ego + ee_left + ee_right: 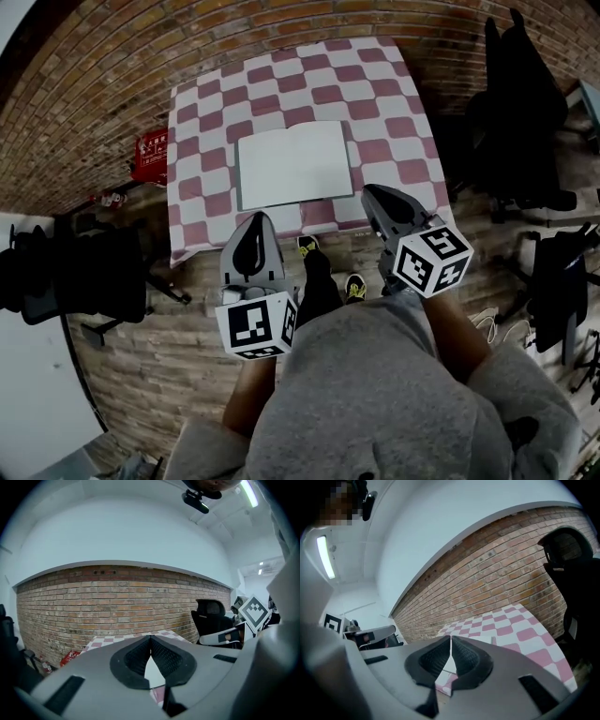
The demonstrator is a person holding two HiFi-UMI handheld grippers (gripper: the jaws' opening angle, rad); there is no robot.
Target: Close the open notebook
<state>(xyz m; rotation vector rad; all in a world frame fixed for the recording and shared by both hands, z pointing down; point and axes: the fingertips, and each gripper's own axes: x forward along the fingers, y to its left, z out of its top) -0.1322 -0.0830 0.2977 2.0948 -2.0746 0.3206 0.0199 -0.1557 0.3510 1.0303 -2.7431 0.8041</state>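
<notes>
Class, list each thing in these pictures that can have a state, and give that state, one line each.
notebook: open, lying flat on the table.
left gripper: shut, nothing between its jaws.
right gripper: shut, nothing between its jaws.

Left hand-held gripper (256,225) and right hand-held gripper (376,200) point forward, jaws together.

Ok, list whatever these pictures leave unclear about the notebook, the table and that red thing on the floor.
- Notebook: head view, pages washed out white, any writing too small to tell; both gripper views, mostly hidden behind the jaws.
- Table: head view, legs hidden under the hanging cloth; near edge partly covered by the left gripper and right gripper.
- Red item: head view, print too small to read.
</notes>
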